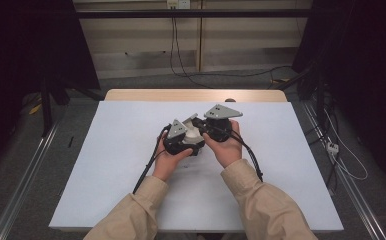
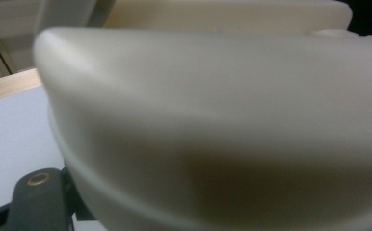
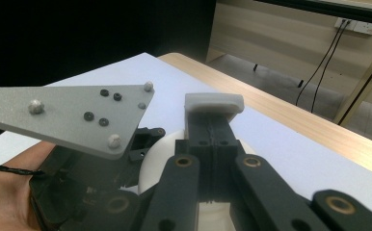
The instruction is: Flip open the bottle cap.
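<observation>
Both grippers meet over the middle of the table (image 1: 131,150), pinching a white cup (image 1: 193,134) between them. Left gripper (image 1: 190,142) is clamped on its rim, and right gripper (image 3: 214,103) is closed, jaws pressed together above the cup.

Soft even light on the white table (image 1: 131,150), dark surroundings at 9 and 3 o'clock, faint shadow under the hands, cream object (image 2: 222,120) very close and blurred, brown shade at 6 o'clock, right gripper view sharp, its jaws slightly soft.

smooth cream plastic object (image 2: 213,120), wooden table (image 1: 196,95)
</observation>
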`<act>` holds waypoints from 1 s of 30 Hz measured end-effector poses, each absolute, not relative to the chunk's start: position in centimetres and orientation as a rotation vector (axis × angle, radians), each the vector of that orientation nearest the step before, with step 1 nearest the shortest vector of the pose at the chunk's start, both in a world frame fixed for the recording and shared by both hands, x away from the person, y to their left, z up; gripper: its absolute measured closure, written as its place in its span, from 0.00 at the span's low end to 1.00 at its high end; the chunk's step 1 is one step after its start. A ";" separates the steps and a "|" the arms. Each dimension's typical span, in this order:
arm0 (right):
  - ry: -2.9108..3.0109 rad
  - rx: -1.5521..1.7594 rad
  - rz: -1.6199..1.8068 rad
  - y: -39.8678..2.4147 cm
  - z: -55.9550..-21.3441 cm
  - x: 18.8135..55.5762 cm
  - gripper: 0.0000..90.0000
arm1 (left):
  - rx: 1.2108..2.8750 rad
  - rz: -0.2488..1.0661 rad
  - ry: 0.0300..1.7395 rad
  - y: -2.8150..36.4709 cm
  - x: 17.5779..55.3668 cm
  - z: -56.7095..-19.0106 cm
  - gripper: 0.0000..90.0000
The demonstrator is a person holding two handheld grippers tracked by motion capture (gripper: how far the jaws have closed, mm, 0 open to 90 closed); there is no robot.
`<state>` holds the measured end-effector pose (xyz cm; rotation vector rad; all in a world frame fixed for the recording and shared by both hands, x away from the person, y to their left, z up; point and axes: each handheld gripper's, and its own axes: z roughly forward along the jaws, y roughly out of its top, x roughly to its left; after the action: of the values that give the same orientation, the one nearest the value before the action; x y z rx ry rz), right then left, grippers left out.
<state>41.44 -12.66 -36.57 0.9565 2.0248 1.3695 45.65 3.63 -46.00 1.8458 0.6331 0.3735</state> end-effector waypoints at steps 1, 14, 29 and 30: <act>2.024 0.957 1.372 -12.6 -36.5 41.5 1.00 | 1.846 0.374 0.633 3.6 45.7 -46.0 0.21; 2.018 0.948 1.368 -12.3 -36.3 41.9 1.00 | 1.846 0.374 0.634 3.6 45.7 -46.0 0.21; 2.012 0.945 1.371 -12.0 -36.2 42.5 1.00 | 1.849 0.375 0.631 3.6 45.7 -46.0 0.21; 2.015 0.944 1.367 -12.0 -36.2 42.5 1.00 | 1.849 0.375 0.631 3.6 45.7 -46.0 0.21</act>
<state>42.51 -11.96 -36.21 0.9436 2.0149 1.3666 45.71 3.64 -46.04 1.8492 0.6307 0.3752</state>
